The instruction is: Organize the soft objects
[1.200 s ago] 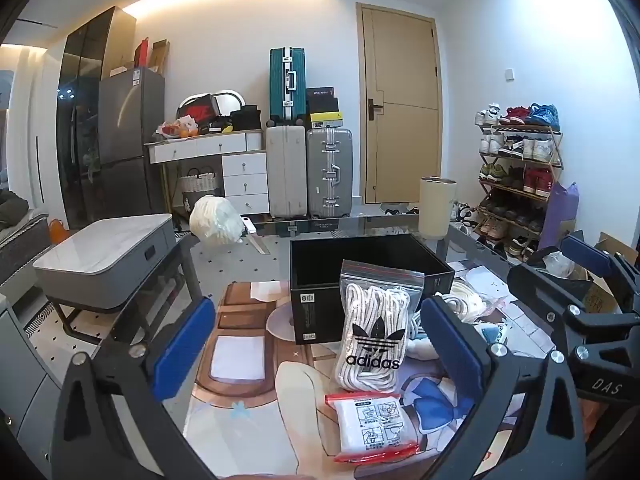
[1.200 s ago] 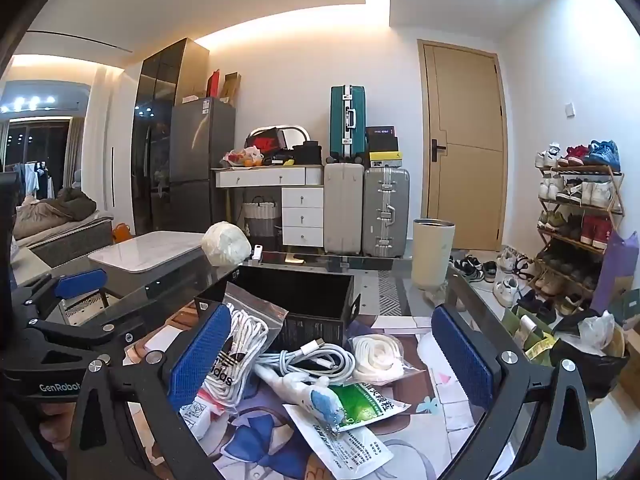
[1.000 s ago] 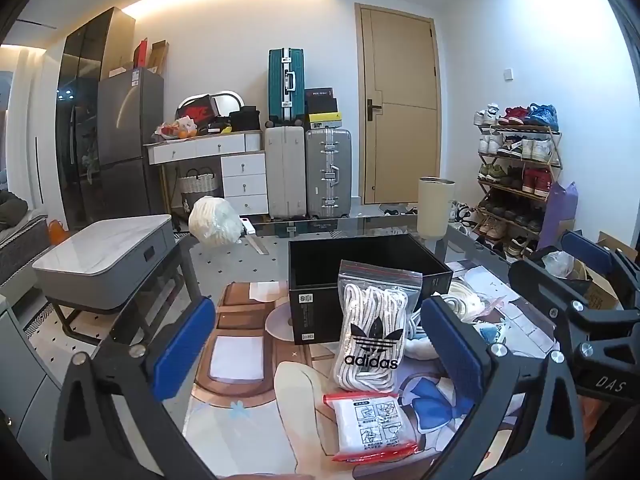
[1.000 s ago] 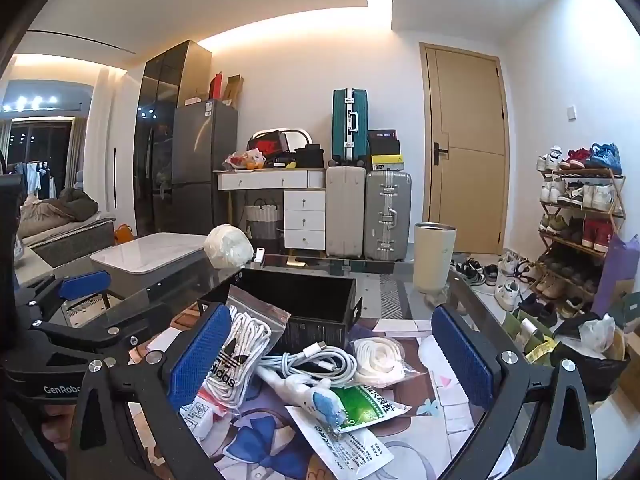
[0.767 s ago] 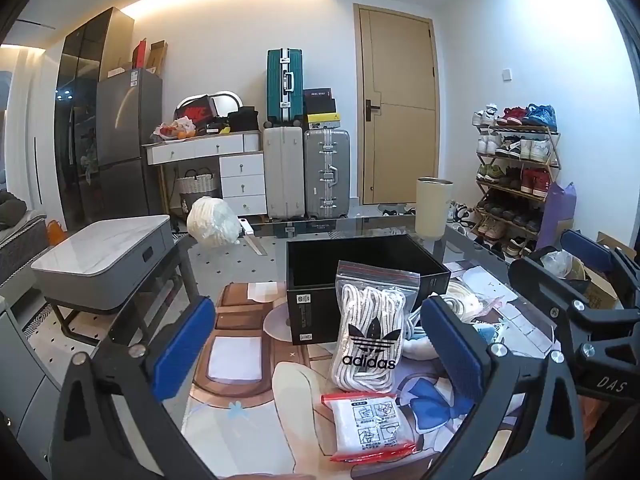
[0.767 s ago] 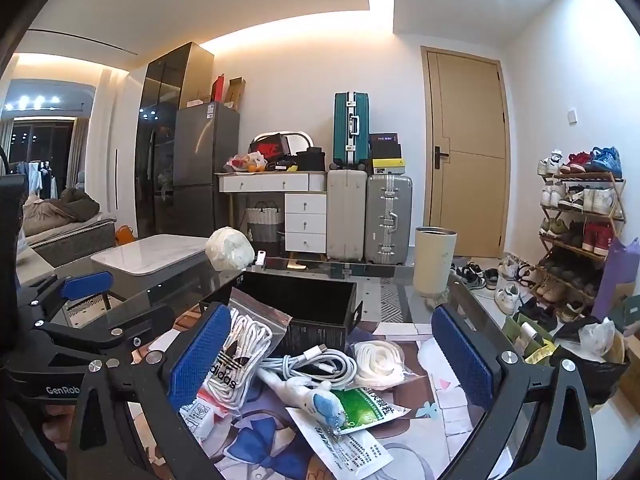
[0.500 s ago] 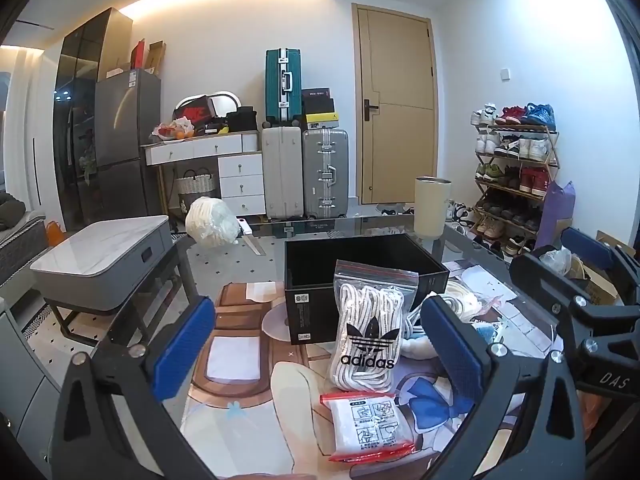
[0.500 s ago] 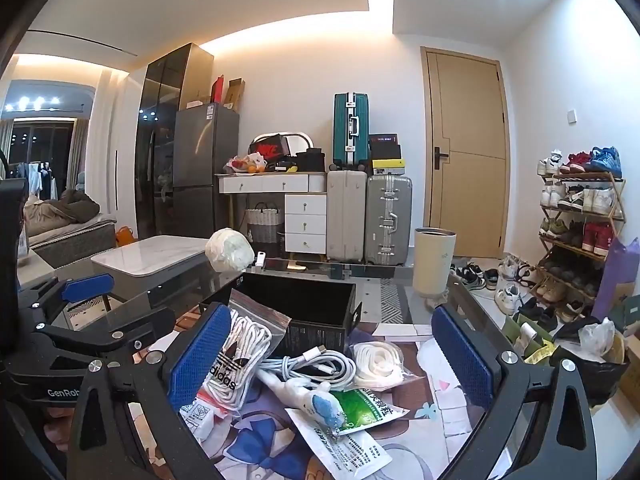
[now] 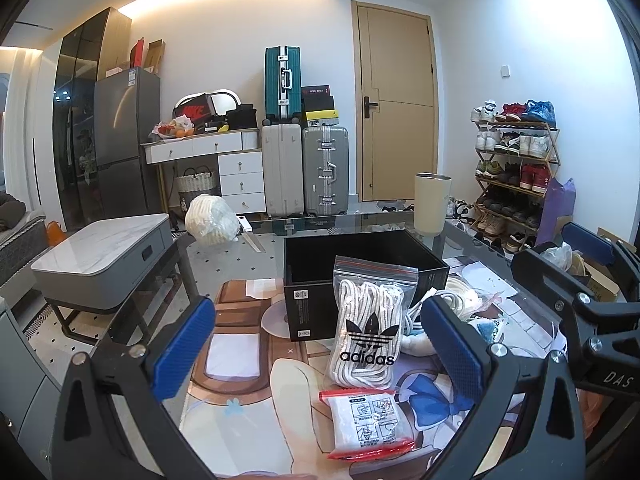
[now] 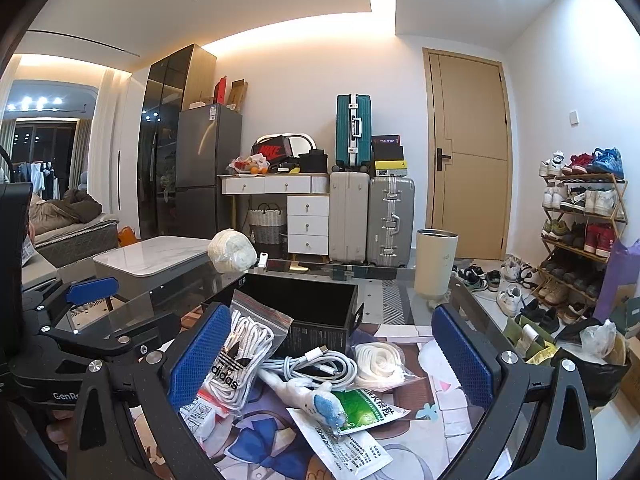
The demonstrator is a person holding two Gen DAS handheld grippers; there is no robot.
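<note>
A black open box (image 9: pixel 362 258) stands on the glass table; it also shows in the right wrist view (image 10: pixel 304 300). A zip bag of white adidas laces (image 9: pixel 370 322) leans on its front, also in the right wrist view (image 10: pixel 240 354). A small red-edged packet (image 9: pixel 366 420) lies before it. Right of the box lie a white cable coil (image 10: pixel 316 364), a bagged white rope coil (image 10: pixel 380 362), a white and blue sock-like piece (image 10: pixel 308 394) and a green packet (image 10: pixel 360 406). My left gripper (image 9: pixel 318 350) is open and empty above the laces. My right gripper (image 10: pixel 330 358) is open and empty above the pile.
A cream tumbler (image 10: pixel 436 266) stands at the table's far right. A white yarn-like ball (image 9: pixel 210 220) sits at the far left edge. A printed mat (image 9: pixel 248 428) covers the table. Suitcases, drawers and a shoe rack (image 10: pixel 580 236) stand behind.
Both views have drifted very slightly; the objects on the table have not moved and both grippers stay open.
</note>
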